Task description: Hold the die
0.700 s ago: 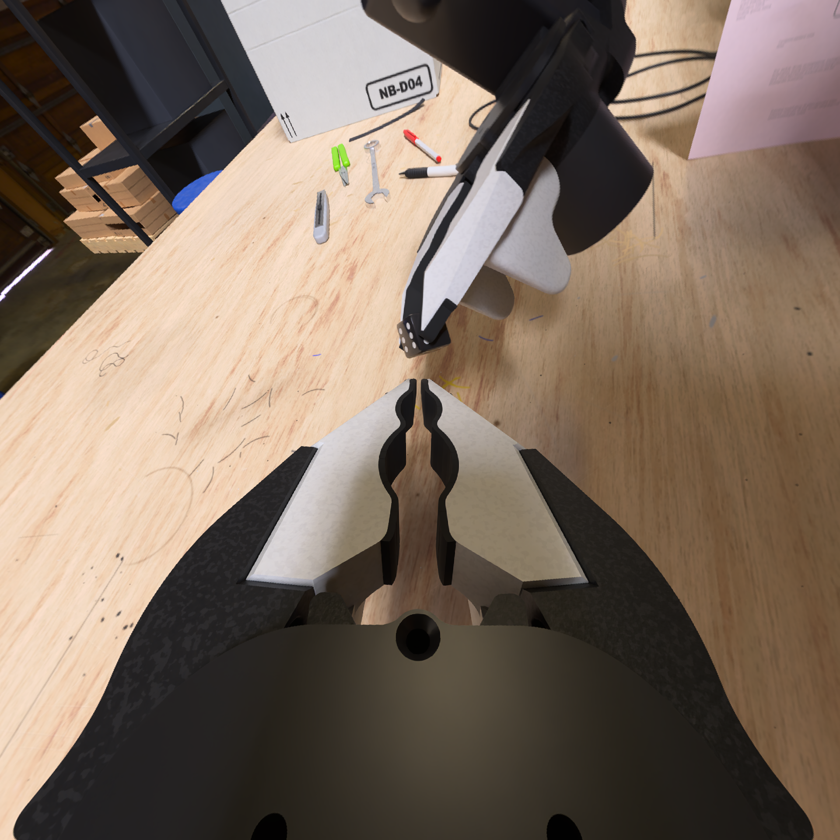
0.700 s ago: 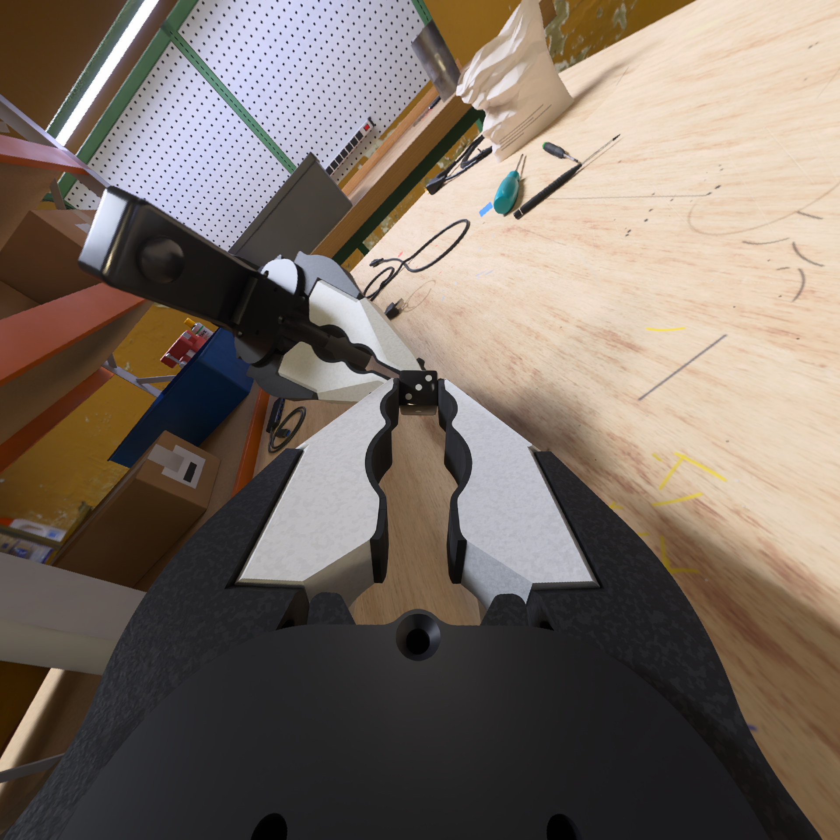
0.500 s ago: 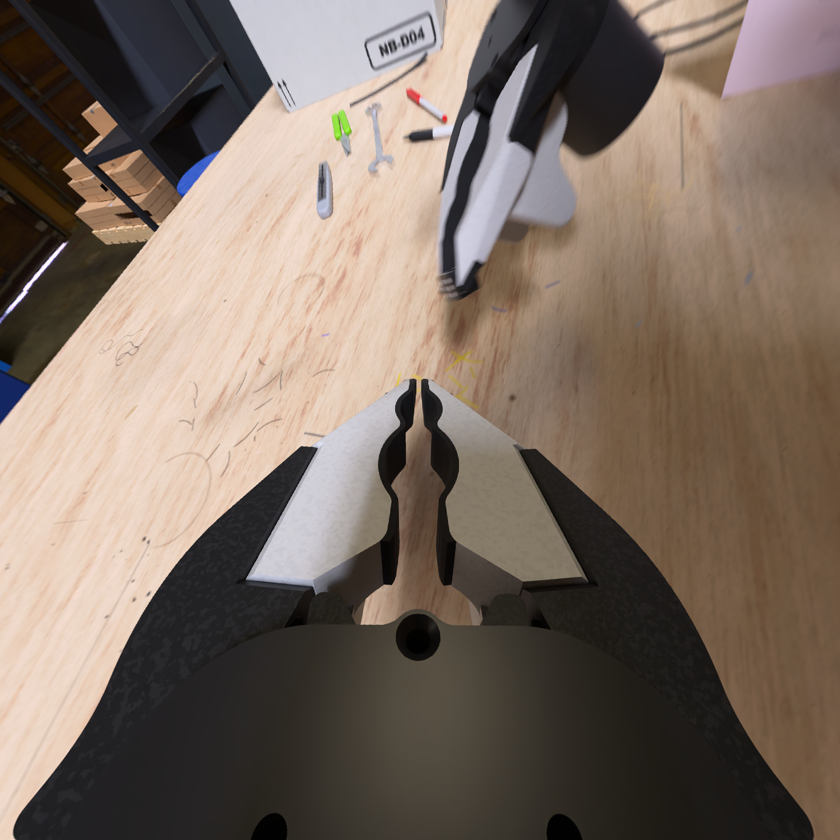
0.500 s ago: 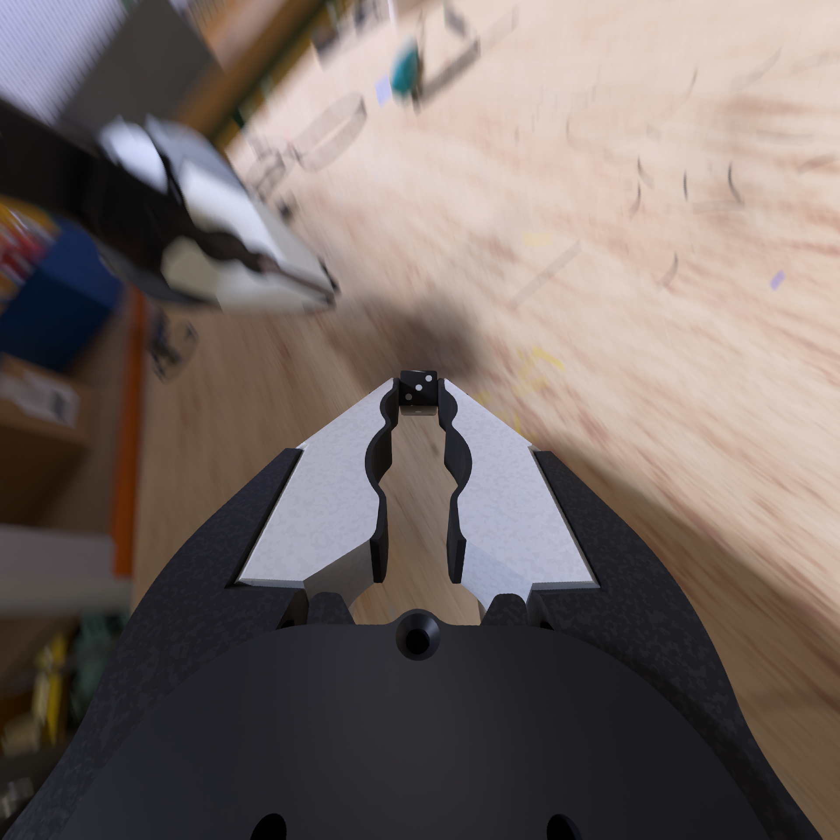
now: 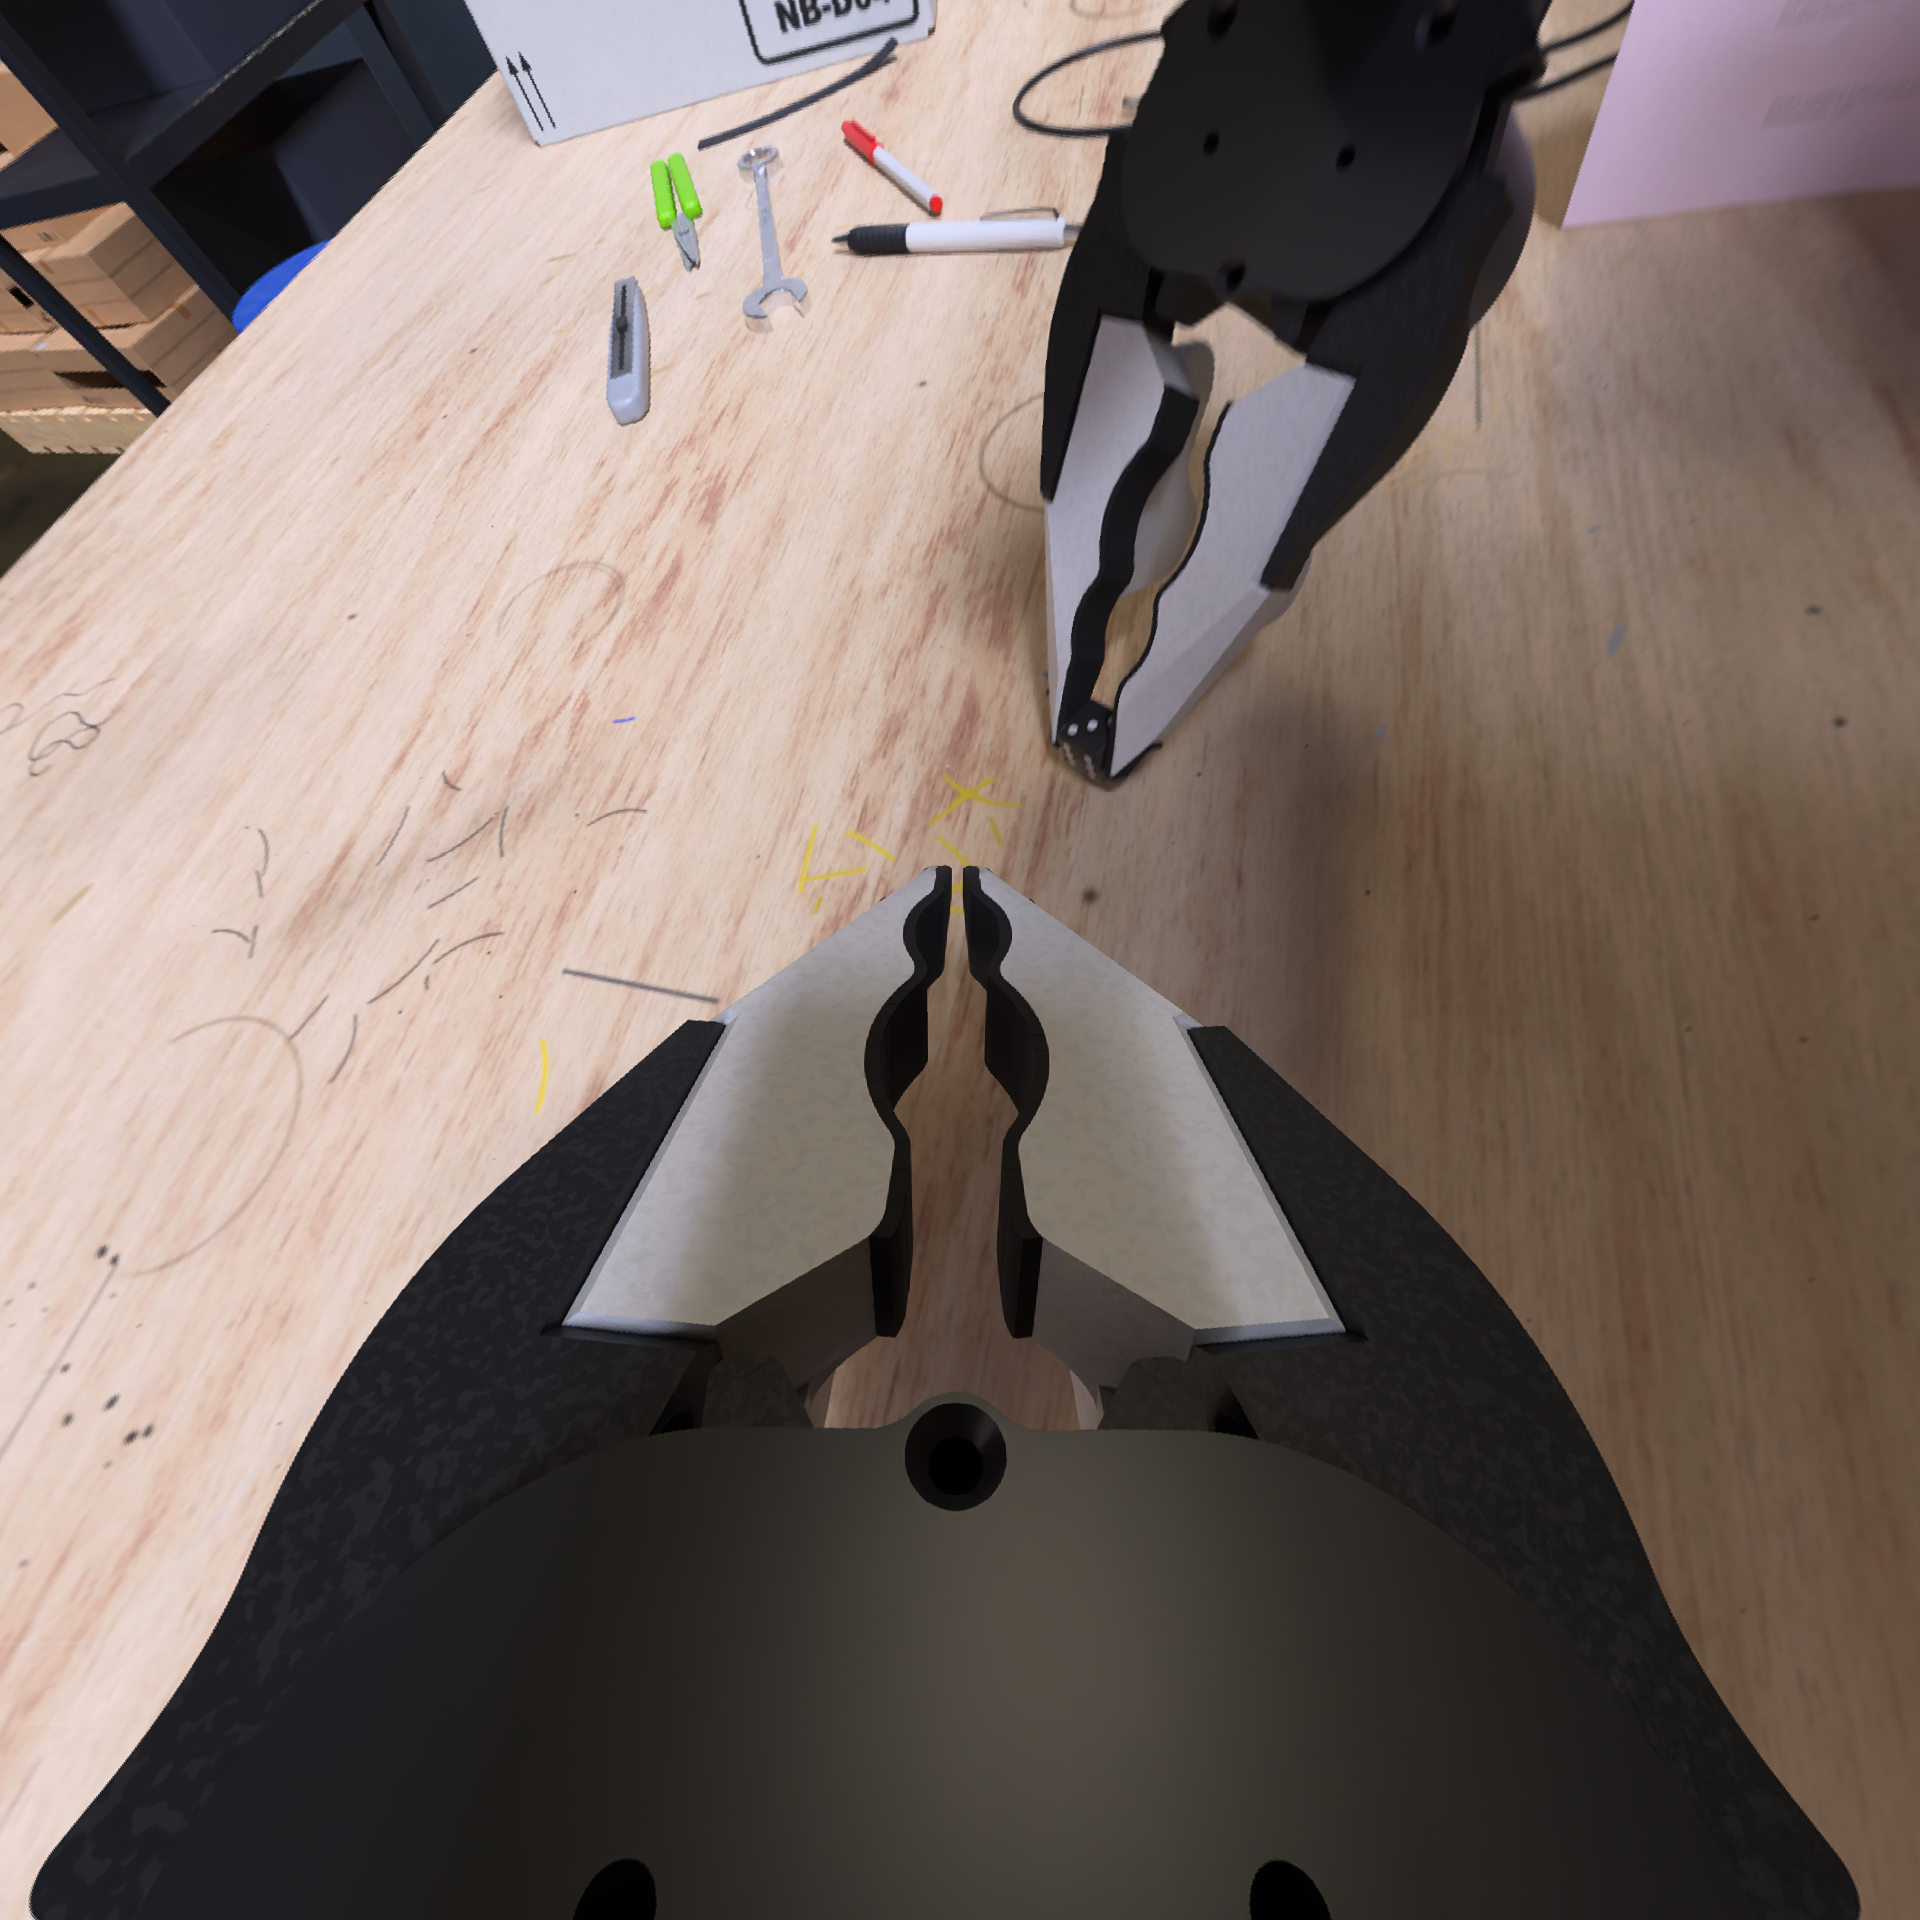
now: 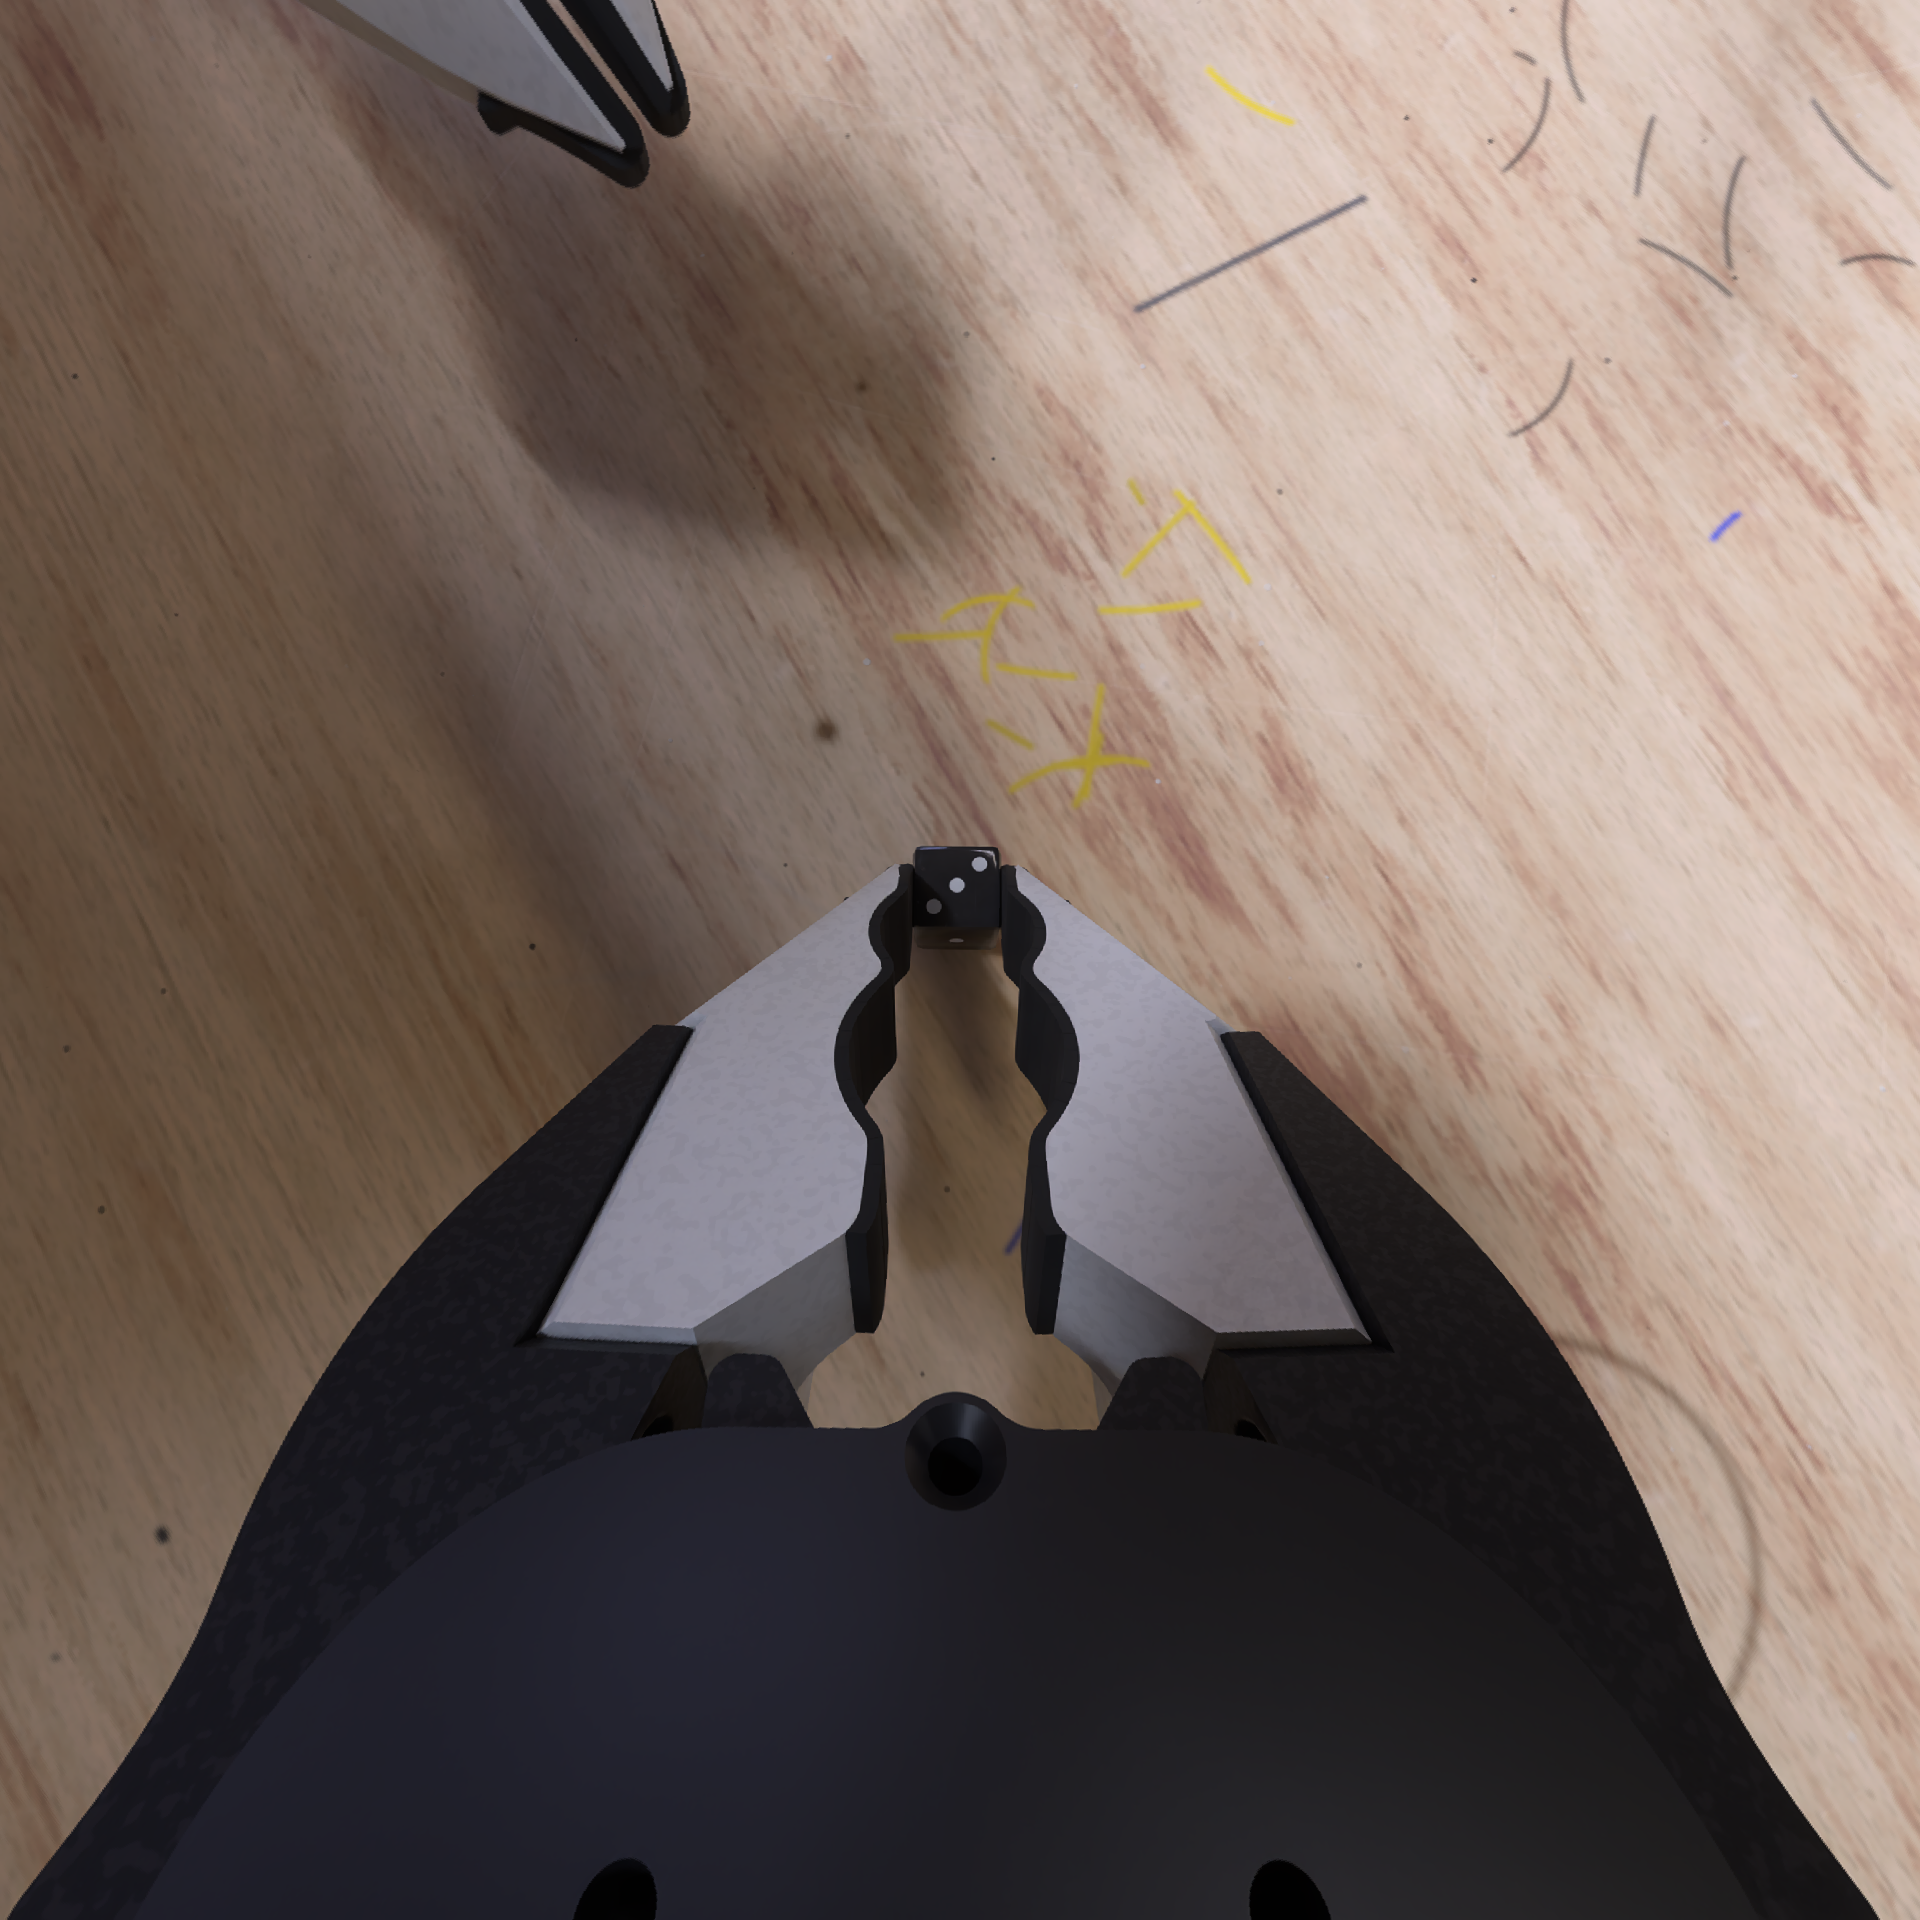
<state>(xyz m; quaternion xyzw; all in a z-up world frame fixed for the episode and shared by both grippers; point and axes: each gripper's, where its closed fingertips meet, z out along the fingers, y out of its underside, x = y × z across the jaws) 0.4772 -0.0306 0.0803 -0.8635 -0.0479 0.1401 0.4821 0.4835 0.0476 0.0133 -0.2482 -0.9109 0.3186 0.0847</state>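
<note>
A small black die (image 6: 956,886) with white pips sits clamped between the tips of my right gripper (image 6: 957,894), which points steeply down at the wooden bench. In the left wrist view the right gripper (image 5: 1091,743) stands ahead and to the right, tips near the bench, with the die (image 5: 1084,734) showing between them. My left gripper (image 5: 957,881) is shut and empty, tips just behind yellow scribbles (image 5: 899,847) on the wood. Its tips also show at the top left of the right wrist view (image 6: 639,130).
Far left on the wooden bench (image 5: 416,623) lie a grey utility knife (image 5: 628,351), green-handled pliers (image 5: 676,204), a wrench (image 5: 769,234), a red marker (image 5: 891,166) and a black-tipped marker (image 5: 956,236). A white box (image 5: 665,52) and a pink board (image 5: 1756,104) stand behind.
The right gripper has swung with the die to point steeply down at the bench, to the right of the left gripper. The left gripper stays shut and has drawn back a little.
</note>
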